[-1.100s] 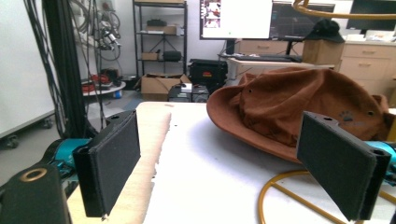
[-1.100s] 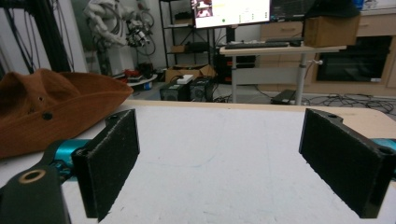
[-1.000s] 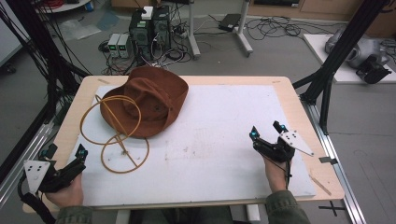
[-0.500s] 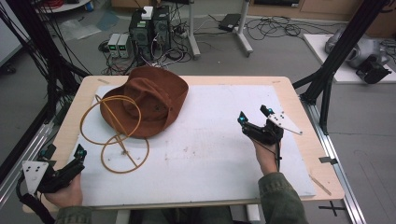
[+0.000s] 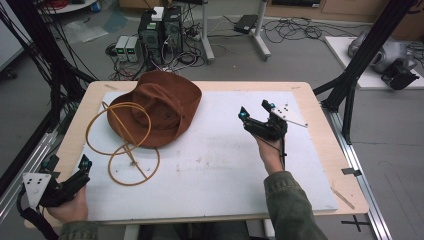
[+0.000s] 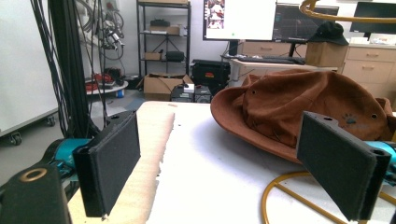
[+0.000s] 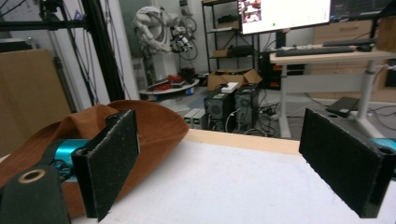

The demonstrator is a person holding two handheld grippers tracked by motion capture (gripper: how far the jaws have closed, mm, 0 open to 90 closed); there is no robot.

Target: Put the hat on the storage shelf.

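A brown brimmed hat [image 5: 162, 105] lies at the far left of the white mat [image 5: 225, 165], partly over a yellow wire hoop frame [image 5: 125, 150]. At the table's near left corner my left gripper [image 5: 68, 162] is held open and empty, short of the hoops. In its own view the left gripper [image 6: 229, 172] faces the hat [image 6: 303, 107] and a hoop [image 6: 289, 196]. My right gripper [image 5: 255, 110] hovers open over the mat, right of the hat and apart from it. Its camera puts the hat's brim [image 7: 154, 126] past the left jaw of the right gripper [image 7: 224, 163].
The wooden table [image 5: 320, 130] has black frame posts [image 5: 357, 75] beside its right edge and cable bundles [image 5: 45, 65] at its left. Computer boxes [image 5: 160, 27] stand on the floor beyond the far edge. The bare mat stretches between the hat and the right gripper.
My right gripper has moved left and farther from the person, toward the hat, still open. The left gripper, hat and hoops have stayed put.
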